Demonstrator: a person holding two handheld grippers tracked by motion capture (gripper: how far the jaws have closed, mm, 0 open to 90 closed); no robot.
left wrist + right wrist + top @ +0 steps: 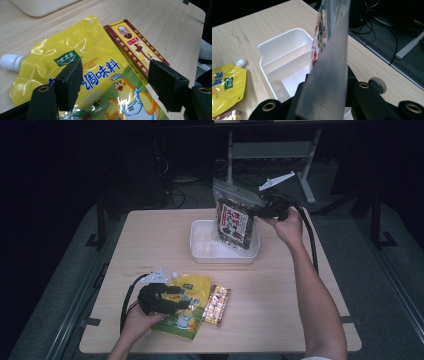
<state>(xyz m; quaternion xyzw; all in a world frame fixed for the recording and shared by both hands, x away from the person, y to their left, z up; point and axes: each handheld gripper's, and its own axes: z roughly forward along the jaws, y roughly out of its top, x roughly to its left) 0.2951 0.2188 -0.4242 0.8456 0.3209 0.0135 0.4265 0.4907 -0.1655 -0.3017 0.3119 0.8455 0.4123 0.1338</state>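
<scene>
The right claw (261, 211) is squeezed tight on the top edge of the snack bag (233, 222) — it hangs below the claw, over the right end of the white tray (201, 251), with bare table all around. The bag is see-through on top, dark and colourful below. The left claw (176, 302) is wide open, holding nothing — just under it lies the yellow pouch (95, 72).

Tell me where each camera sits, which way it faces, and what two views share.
High view: above the person's side, looking forward and down at the table; both forearms show.
Left gripper view: on the left gripper, over the yellow pouch.
Right gripper view: on the right gripper, clamping the snack bag above the white tray.
Both gripper views share the yellow pouch.
</scene>
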